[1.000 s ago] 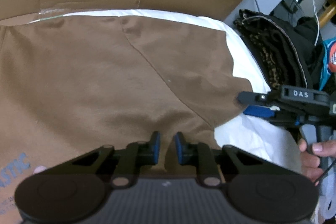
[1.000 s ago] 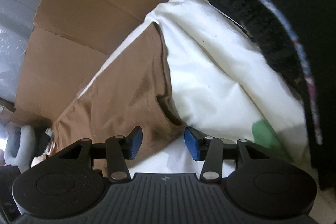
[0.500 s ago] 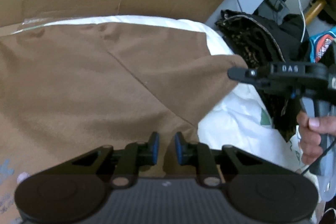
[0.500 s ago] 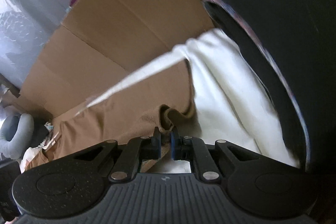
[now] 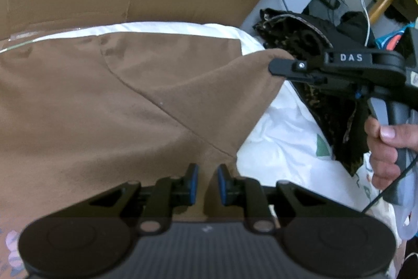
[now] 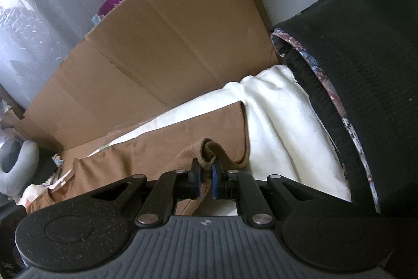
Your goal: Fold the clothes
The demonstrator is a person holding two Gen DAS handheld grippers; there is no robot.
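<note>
Pinching only the sleeve edge (image 6: 206,148) of the brown shirt (image 5: 109,106), the right claw (image 6: 205,181) risks slippage; the left claw (image 5: 206,183), nearly closed above the shirt, is gripping nothing visible.

The right hand-held gripper (image 6: 205,171) tilts downward, its blue pads pinched tight on a raised fold of the brown garment (image 5: 109,106). A bare hand (image 5: 386,148) wraps its grey handle. The left hand-held gripper (image 5: 206,183) also angles down over the brown garment, jaws narrowly apart, gripping nothing visible.
</note>
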